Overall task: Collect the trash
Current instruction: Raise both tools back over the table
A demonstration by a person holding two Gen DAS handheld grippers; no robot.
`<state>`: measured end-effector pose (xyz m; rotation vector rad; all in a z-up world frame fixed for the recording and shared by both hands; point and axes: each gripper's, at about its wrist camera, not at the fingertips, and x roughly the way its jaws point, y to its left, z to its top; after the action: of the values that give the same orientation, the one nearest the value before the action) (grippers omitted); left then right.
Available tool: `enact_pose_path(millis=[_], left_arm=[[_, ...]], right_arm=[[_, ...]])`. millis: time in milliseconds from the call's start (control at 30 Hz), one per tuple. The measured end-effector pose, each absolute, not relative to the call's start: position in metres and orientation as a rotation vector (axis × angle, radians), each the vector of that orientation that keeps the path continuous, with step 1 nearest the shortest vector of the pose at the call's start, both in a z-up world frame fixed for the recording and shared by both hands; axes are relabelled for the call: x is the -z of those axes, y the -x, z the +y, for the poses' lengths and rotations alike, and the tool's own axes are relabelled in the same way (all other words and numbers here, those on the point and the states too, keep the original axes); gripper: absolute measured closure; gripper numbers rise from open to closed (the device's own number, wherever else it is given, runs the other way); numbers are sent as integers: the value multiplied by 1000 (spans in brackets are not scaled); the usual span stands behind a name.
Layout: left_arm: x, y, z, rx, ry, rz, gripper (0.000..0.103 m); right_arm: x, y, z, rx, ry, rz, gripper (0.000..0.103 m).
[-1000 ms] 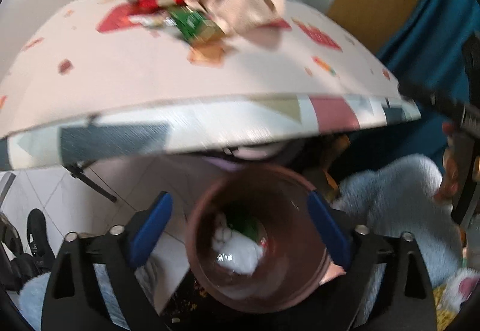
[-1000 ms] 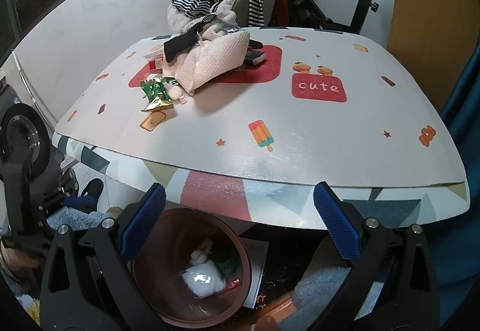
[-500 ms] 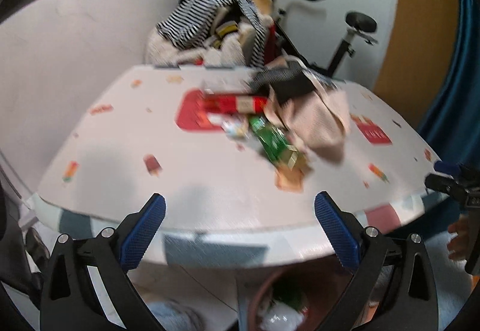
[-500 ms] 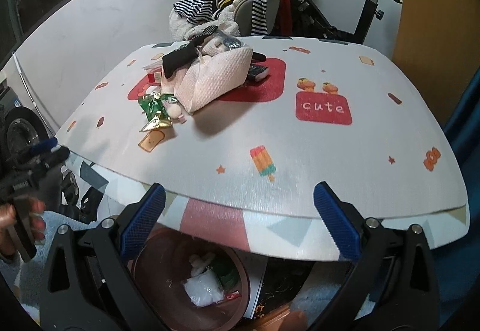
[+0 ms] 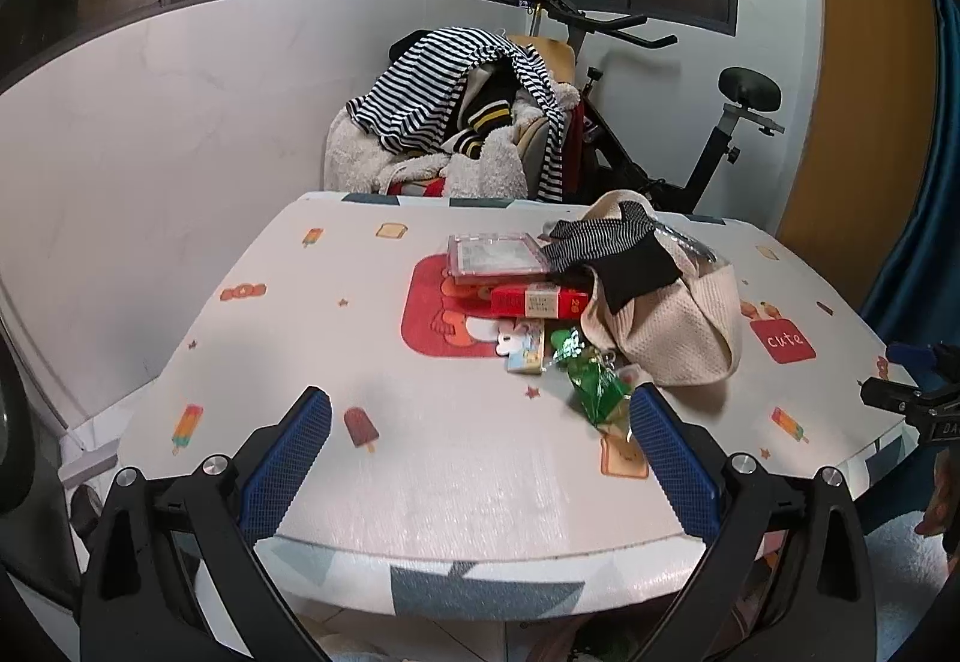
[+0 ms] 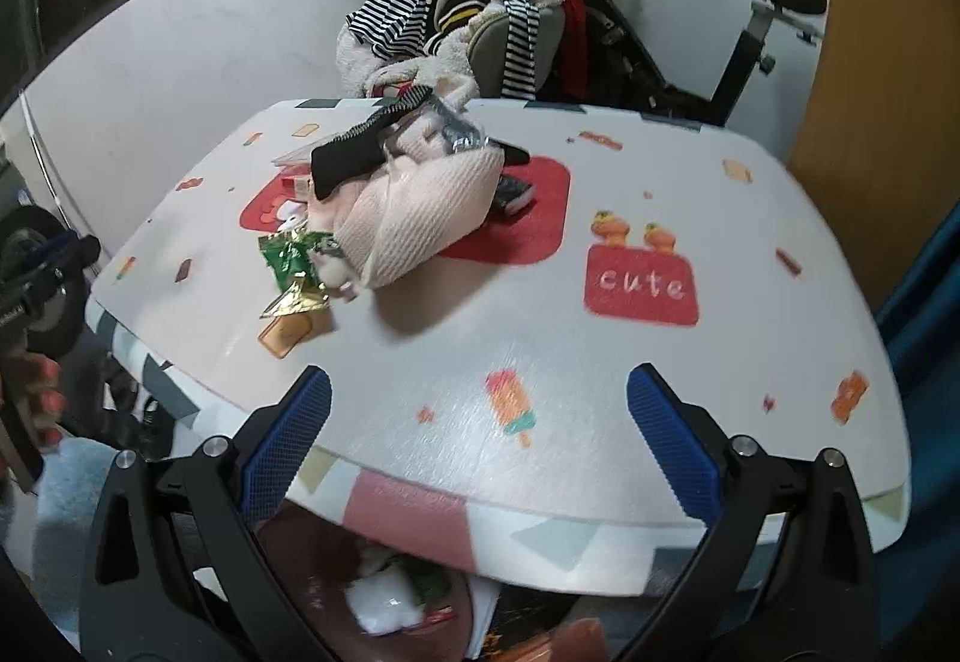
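A crumpled green and gold wrapper [image 5: 594, 385] [image 6: 294, 272] lies on the patterned table [image 5: 372, 380] beside a cream knitted bag [image 5: 666, 320] [image 6: 420, 218]. A small card packet [image 5: 527, 345] lies next to it. My left gripper [image 5: 474, 458] is open and empty over the table's near edge, left of the wrapper. My right gripper [image 6: 477, 446] is open and empty above the table's front edge. The brown bin [image 6: 336, 602] under the table holds white crumpled trash [image 6: 384, 599].
A red box [image 5: 539, 300], a clear case [image 5: 495, 254] and a black sock [image 5: 624, 254] lie by the bag. A chair piled with striped clothes [image 5: 456, 122] and an exercise bike [image 5: 690, 146] stand behind the table. A blue curtain [image 5: 918, 242] hangs at right.
My left gripper has risen from over the bin to above the table edge, facing the trash. My right gripper has risen and moved forward a little; the bin sinks lower in its view.
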<state>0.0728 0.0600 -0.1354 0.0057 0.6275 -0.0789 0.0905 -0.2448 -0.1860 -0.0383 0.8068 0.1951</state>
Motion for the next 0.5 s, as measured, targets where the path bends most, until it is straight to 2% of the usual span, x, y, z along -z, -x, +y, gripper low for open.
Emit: enact_pose_path(millis=[500], left_arm=[[108, -108, 60, 92, -4, 592, 6]], right_arm=[[165, -139, -240, -235, 51, 803, 6]])
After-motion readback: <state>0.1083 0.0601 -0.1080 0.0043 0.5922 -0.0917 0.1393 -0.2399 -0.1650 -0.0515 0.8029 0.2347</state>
